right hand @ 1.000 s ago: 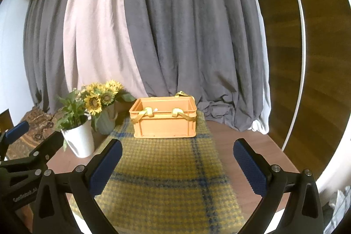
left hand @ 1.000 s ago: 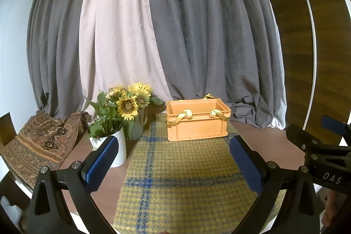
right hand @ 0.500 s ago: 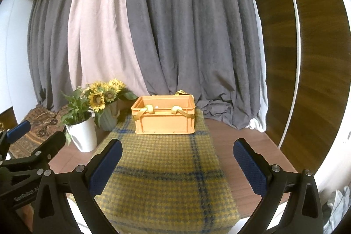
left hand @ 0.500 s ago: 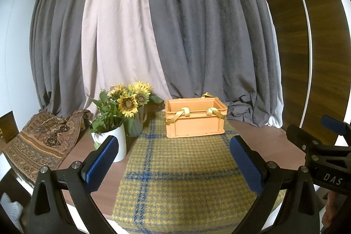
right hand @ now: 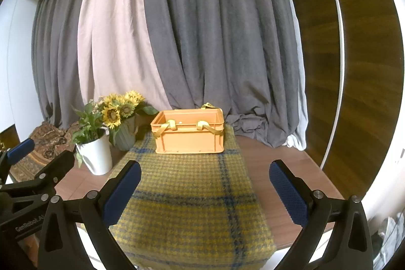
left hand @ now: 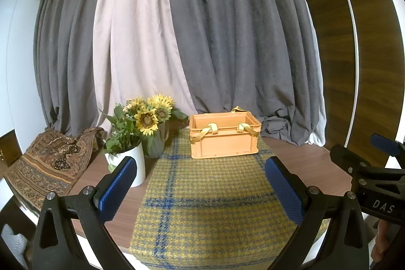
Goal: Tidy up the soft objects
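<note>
Grey curtains (left hand: 240, 42) are hanging behind a wooden table (left hand: 303, 156), where an orange crate (left hand: 224, 141) is sitting on a plaid blanket (left hand: 210, 194); both the left gripper (left hand: 200, 189) and the right gripper (right hand: 205, 191) are gaping, holding nothing.

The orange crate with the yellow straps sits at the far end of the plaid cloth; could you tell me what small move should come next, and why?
Probably bring both grippers forward toward the orange crate: the left gripper and right gripper are open, empty and well short of it.
</note>
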A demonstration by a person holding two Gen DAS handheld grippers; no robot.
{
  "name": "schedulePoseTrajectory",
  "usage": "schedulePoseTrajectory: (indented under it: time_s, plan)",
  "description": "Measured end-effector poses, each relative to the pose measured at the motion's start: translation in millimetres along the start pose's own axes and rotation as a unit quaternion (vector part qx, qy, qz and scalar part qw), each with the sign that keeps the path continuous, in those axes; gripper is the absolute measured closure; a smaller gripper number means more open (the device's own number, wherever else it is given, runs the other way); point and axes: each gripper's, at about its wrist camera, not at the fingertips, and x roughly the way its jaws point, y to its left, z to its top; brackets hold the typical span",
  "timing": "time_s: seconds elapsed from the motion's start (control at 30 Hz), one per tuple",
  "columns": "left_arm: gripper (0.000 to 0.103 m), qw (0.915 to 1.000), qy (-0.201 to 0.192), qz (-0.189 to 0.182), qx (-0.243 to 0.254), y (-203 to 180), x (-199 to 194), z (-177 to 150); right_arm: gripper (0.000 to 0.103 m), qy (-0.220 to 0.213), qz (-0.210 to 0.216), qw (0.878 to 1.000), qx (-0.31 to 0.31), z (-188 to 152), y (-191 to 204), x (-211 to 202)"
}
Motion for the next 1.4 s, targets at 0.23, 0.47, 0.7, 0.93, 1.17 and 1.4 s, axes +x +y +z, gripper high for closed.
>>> schedulePoseTrajectory:
  time_s: [0.23,0.47,0.7,0.93,1.17,1.4]
  plan:
    - [0.0,1.0,0.001,-0.004,0.001,1,0,0,0.0,0.002,-0.002,1.0,0.002,-1,1,0]
    - [0.0,1.0,0.001,0.0,0.002,0,2,1,0.0,0.002,-0.003,1.0,0.002,-1,2,1]
    - [0.0,1.0,0.001,-0.002,0.003,1,4,2,0.0,0.003,-0.003,1.0,0.004,-1,2,4]
    - [0.0,1.0,0.002,-0.006,0.006,6,11,6,0.0,0.004,-0.004,1.0,0.004,-1,3,5]
    - [0.0,0.9999,0.002,-0.01,0.008,9,15,7,0.0,0.003,-0.004,1.0,0.005,-1,3,8]
    - [0.0,0.9998,0.001,-0.015,0.011,12,21,8,0.0,0.003,-0.004,1.0,0.005,-1,2,9]
